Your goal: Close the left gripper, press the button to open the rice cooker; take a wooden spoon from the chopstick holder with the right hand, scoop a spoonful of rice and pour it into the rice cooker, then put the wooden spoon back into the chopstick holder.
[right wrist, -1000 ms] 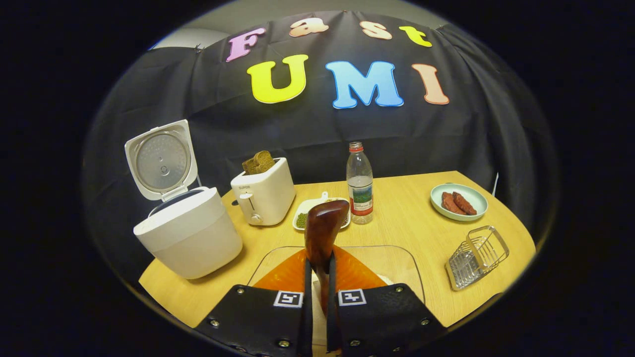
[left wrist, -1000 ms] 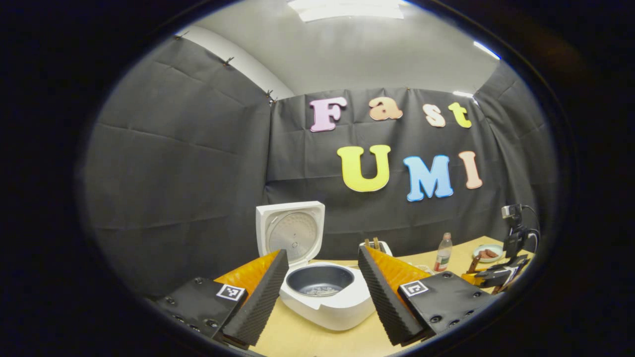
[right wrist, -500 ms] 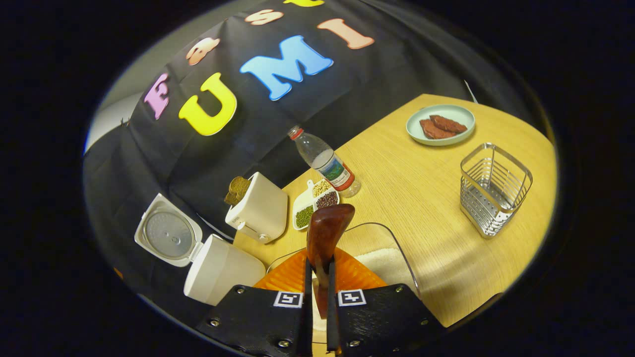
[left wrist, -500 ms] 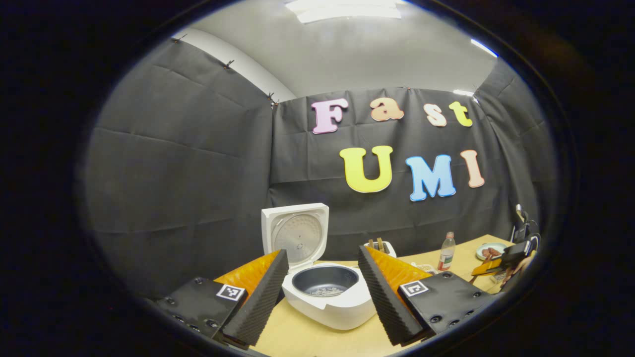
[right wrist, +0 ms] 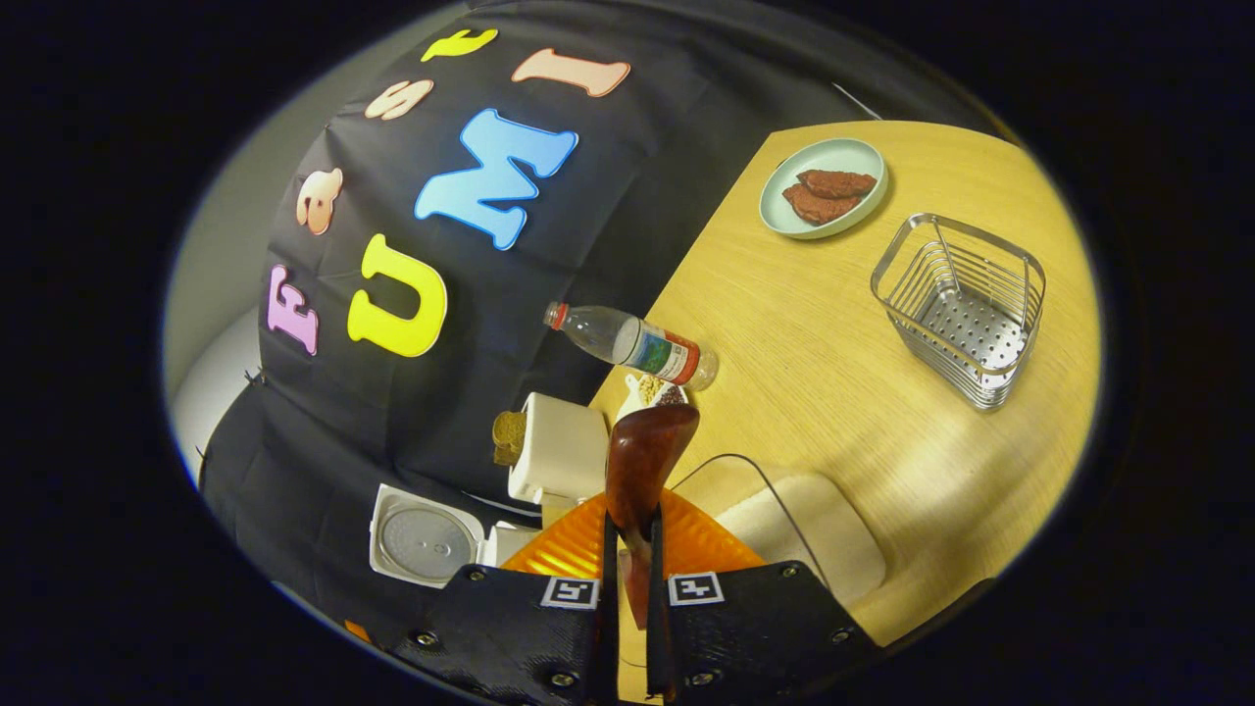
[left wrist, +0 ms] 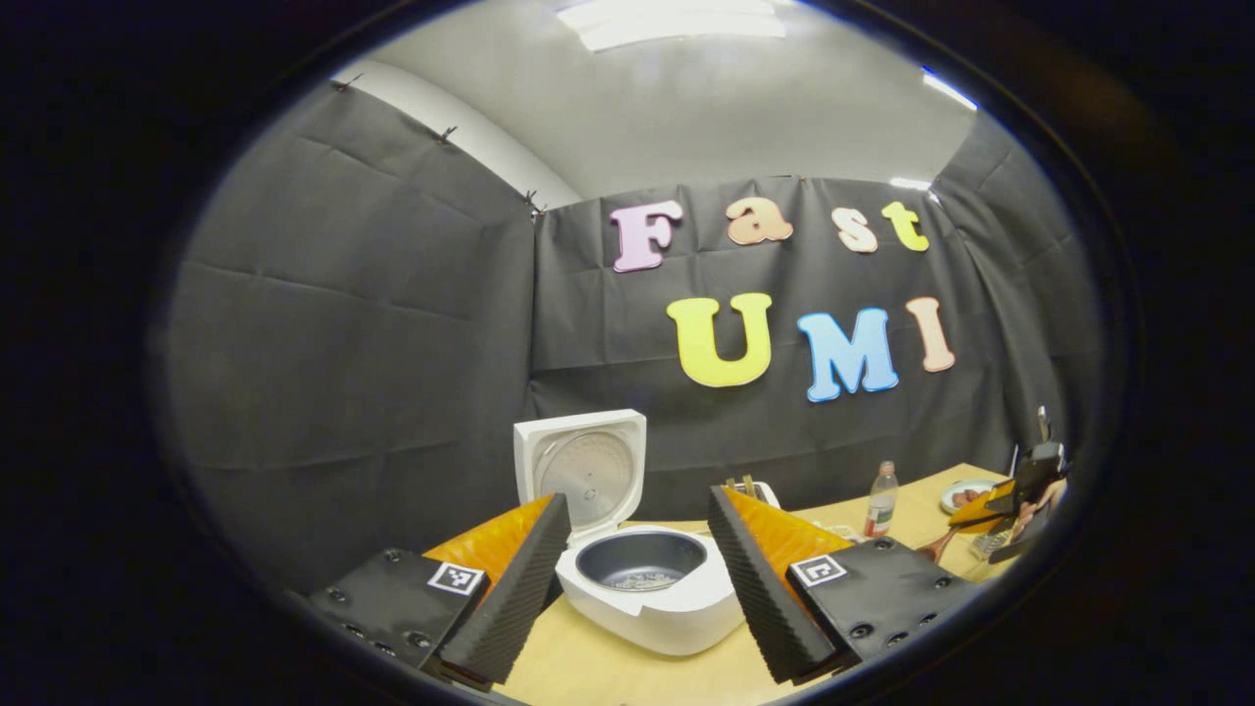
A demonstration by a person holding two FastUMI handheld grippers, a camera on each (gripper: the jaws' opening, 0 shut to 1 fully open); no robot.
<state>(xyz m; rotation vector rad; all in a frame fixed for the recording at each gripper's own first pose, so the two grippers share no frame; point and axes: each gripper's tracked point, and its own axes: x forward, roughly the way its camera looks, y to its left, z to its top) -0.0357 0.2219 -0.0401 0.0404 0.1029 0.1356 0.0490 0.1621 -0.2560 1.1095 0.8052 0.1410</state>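
The white rice cooker (left wrist: 677,613) stands open on the table, its lid (left wrist: 583,471) raised and a little rice in the dark pot (left wrist: 639,579). My left gripper (left wrist: 637,496) is open just in front of it, holding nothing. My right gripper (right wrist: 629,522) is shut on the wooden spoon (right wrist: 647,456), whose bowl points forward over the table. The view is rolled over to one side. The wire chopstick holder (right wrist: 961,309) stands to the right, apart from the spoon. In the left gripper view the right gripper (left wrist: 1020,490) shows far right with the spoon (left wrist: 939,545).
A clear tray of rice (right wrist: 799,525) lies just under the spoon. A toaster (right wrist: 559,456), a small dish of beans (right wrist: 655,390), a water bottle (right wrist: 632,343) and a plate of meat (right wrist: 824,186) stand along the back of the wooden table (right wrist: 843,392).
My right gripper has rolled further sideways with the spoon and drawn nearer the wire holder. The left gripper has barely moved and stays open.
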